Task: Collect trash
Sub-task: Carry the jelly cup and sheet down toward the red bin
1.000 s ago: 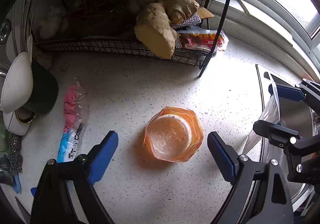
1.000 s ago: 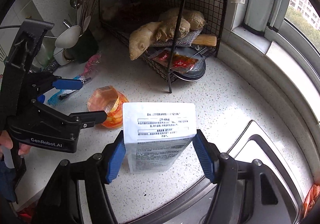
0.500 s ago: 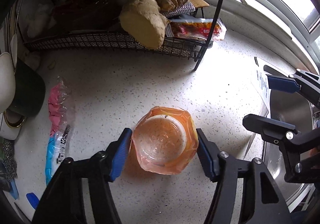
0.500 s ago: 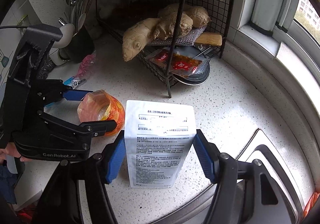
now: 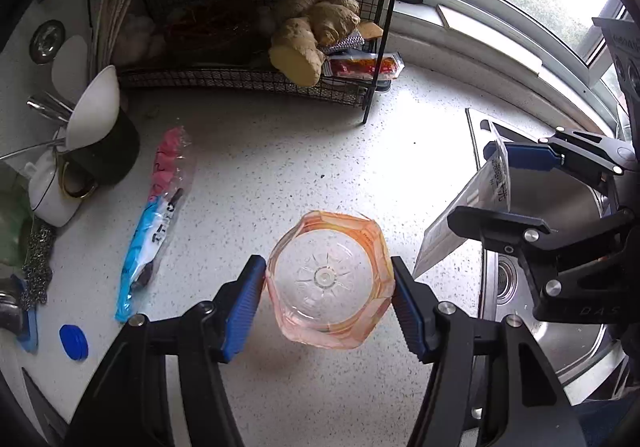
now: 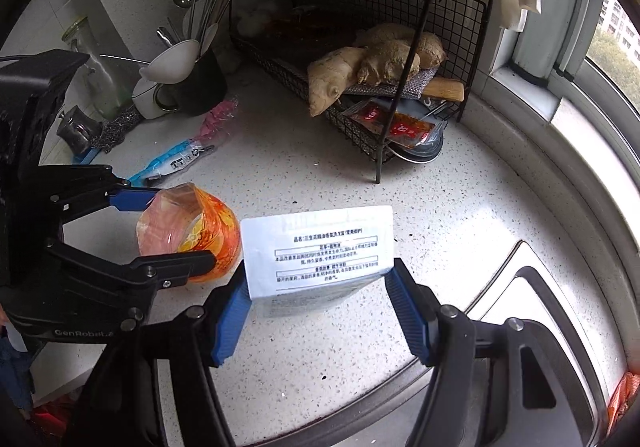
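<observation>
The left claw [image 5: 329,289] has just been closing and now has its blue pads pressed against both sides of an orange plastic cup [image 5: 330,281], which appears lifted clear of the speckled surface [image 5: 280,175], judging by the shadow beneath it. The right claw [image 6: 318,293] grips a white printed packet [image 6: 318,251] by its lower edges, held upright above the surface close to the sink [image 6: 532,287]. The cup's thin wall looks soft and crinkled, so the grip could squash it further or let it slide out if the pads sit only on its rim; any liquid left inside may then spill. The packet is flat and floppy, held low, so it could fold over or twist free while being carried. The two claws hang close together, with the cup nearly touching the packet in the right wrist view, and a careless swing could knock one item from its hold. A pink and blue wrapper [image 5: 160,215] and a blue cap [image 5: 73,342] lie on the surface, not yet collected.
</observation>
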Motion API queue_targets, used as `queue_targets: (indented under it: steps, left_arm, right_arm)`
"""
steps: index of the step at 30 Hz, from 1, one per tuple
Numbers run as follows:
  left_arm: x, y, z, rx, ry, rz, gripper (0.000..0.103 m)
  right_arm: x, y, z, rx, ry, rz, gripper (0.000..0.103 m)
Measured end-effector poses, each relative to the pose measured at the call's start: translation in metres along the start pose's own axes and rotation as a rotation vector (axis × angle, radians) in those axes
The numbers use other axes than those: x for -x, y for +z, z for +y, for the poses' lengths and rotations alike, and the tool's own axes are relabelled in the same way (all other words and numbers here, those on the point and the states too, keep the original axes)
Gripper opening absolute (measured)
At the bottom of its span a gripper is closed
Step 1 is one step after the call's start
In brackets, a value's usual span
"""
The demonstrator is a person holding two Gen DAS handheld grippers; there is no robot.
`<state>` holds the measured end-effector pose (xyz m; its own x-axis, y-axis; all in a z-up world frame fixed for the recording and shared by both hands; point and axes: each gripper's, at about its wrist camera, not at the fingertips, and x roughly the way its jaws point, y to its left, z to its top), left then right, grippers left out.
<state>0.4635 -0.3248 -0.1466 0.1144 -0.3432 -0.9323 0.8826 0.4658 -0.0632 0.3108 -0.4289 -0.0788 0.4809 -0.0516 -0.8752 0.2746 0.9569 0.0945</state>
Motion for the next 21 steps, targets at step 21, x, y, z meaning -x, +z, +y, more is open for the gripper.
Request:
queue_targets:
  steps: [21]
  left_arm:
    - [0.176, -0.229, 0.001, 0.174, 0.146, -0.095, 0.059]
  right_arm:
    - [0.079, -0.095, 0.172, 0.213, 0.077, -0.077, 0.063]
